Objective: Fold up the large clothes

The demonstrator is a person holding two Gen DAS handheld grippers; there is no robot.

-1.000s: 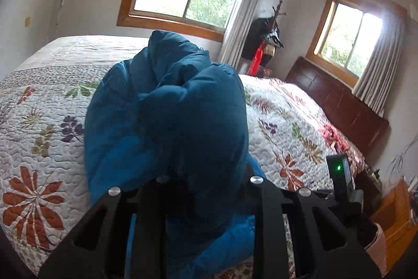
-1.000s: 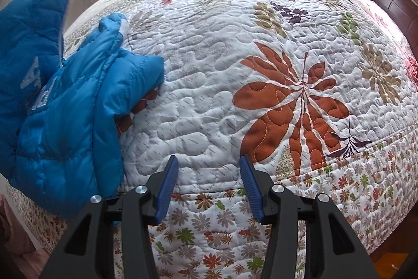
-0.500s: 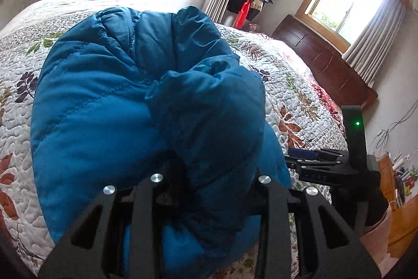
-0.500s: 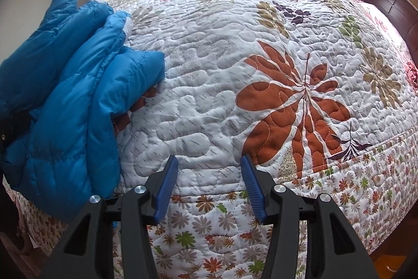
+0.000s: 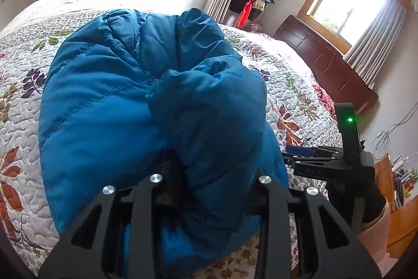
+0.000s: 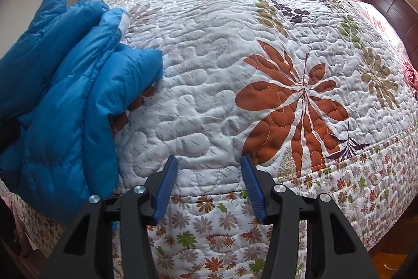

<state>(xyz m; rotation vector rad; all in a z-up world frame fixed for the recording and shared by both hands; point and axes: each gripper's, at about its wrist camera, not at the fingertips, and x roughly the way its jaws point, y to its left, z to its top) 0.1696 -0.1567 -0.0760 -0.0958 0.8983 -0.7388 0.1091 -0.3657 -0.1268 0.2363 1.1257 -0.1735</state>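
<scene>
Blue puffer jacket (image 5: 146,106) bunched between left gripper (image 5: 210,175) fingers, jaws just eased wider, pad contact hidden. Bulk rests on bed quilt (image 6: 209,101) ahead. Right gripper (image 6: 209,181) fingers half-wide, empty, jacket off left. Advice: release only once jacket settles, then spread flat.

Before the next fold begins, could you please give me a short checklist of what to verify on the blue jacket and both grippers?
1. Left gripper has jacket fabric between its fingers: ok; the jaws have just been opening and the pads are hidden by fabric, so whether they still press is cannot tell.
2. Right gripper free to grab: ok, open and empty above the quilt.
3. Blue puffer jacket laid flat: not ok, it is bunched in a mound.
4. Jacket fully on the bed: not ok, one part hangs over the near edge.
5. Free quilt beside the jacket for spreading: ok.
</scene>
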